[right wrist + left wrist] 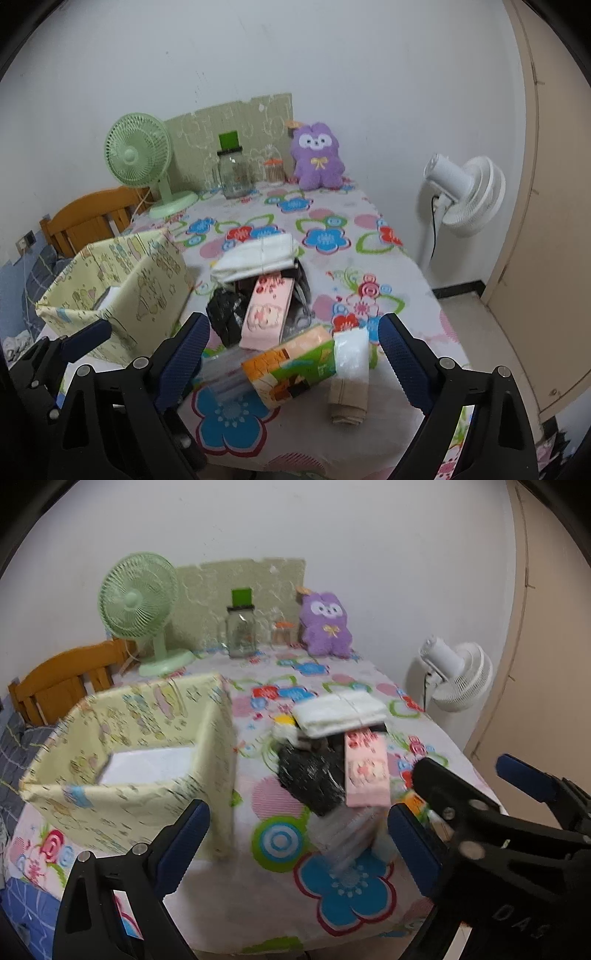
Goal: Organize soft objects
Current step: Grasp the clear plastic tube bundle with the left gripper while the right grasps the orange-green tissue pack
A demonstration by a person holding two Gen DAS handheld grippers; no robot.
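Right wrist view: you are hovering both grippers' fingers (pixel 400 354) wide, empty, over the tissue pack (pixel 291 365); straddling it squarely before squeezing is looking wisest.

Soft packs (pixel 266 314) lie heaped just beside an open yellow fabric bin (pixel 122 284).

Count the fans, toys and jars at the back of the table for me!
Fans: 2, green fan, white fan
Plush toys: 1, purple plush
Jars: 2, big jar, small jar
Total: 5
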